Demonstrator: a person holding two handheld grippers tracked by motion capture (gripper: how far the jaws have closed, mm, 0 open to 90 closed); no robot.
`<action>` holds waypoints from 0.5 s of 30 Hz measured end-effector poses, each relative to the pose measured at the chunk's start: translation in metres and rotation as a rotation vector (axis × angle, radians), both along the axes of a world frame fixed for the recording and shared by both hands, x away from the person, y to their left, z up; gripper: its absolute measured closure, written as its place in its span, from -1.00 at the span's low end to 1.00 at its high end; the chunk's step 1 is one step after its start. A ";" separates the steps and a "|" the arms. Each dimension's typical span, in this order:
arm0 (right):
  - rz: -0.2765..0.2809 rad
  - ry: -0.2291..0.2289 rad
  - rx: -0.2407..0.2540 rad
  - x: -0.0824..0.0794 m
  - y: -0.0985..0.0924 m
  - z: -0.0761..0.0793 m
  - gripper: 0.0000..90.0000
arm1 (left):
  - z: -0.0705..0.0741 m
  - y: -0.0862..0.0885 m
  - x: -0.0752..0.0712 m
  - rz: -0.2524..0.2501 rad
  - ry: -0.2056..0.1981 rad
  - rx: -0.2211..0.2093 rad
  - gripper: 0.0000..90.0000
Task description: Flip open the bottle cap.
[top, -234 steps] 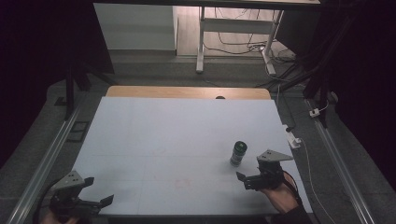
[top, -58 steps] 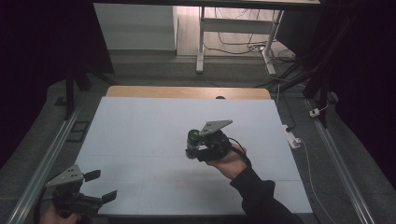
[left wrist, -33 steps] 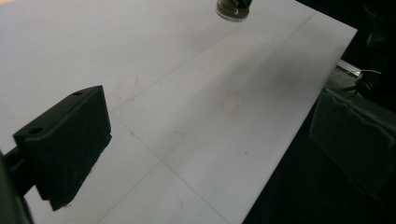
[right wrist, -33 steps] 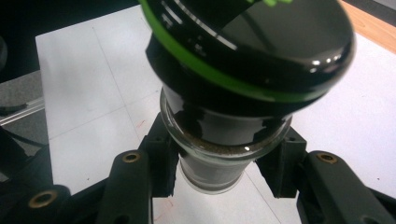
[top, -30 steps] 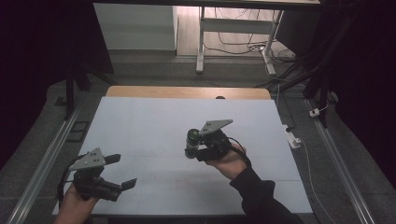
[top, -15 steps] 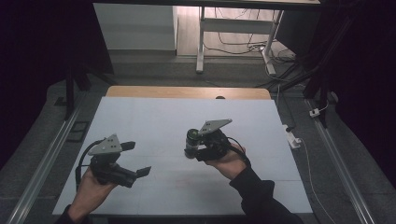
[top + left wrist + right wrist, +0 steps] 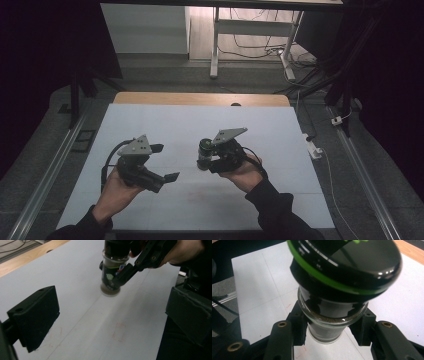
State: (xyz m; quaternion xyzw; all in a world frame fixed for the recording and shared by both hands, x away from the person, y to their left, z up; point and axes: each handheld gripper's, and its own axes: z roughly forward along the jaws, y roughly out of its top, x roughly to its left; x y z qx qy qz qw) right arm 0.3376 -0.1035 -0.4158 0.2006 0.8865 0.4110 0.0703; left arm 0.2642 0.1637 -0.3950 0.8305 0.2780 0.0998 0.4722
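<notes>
A glass spice jar [image 7: 205,147] with a black cap and a green ring, brown powder inside, sits upright near the middle of the white table. My right gripper [image 7: 206,161] is shut on its glass body, one jaw on each side, as the right gripper view shows around the jar [image 7: 342,290]. The jar's base is at or just above the sheet; I cannot tell which. My left gripper [image 7: 165,162] is open with nothing between its jaws. It hovers a short way left of the jar and points at it. In the left gripper view the jar [image 7: 111,277] stands ahead.
The white sheet [image 7: 250,210] covers the table, with a wooden strip [image 7: 200,98] along its far edge. Faint red marks [image 7: 120,328] show on the sheet. A white power strip [image 7: 312,147] lies off the right edge. A metal rail [image 7: 45,190] runs along the left.
My left gripper has moved from the near left corner up and rightward toward the jar. The right gripper and the jar have kept still over the last second.
</notes>
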 end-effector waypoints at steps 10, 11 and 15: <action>0.007 0.004 -0.008 -0.001 0.003 -0.002 0.18 | 0.000 -0.018 0.014 -0.052 0.005 0.004 -1.00; 0.008 0.005 -0.008 -0.001 0.003 -0.002 0.18 | -0.001 -0.020 0.015 -0.056 0.004 0.008 -0.99; 0.010 0.004 -0.010 -0.001 0.004 -0.003 0.18 | -0.001 -0.024 0.017 -0.069 0.001 0.010 -0.86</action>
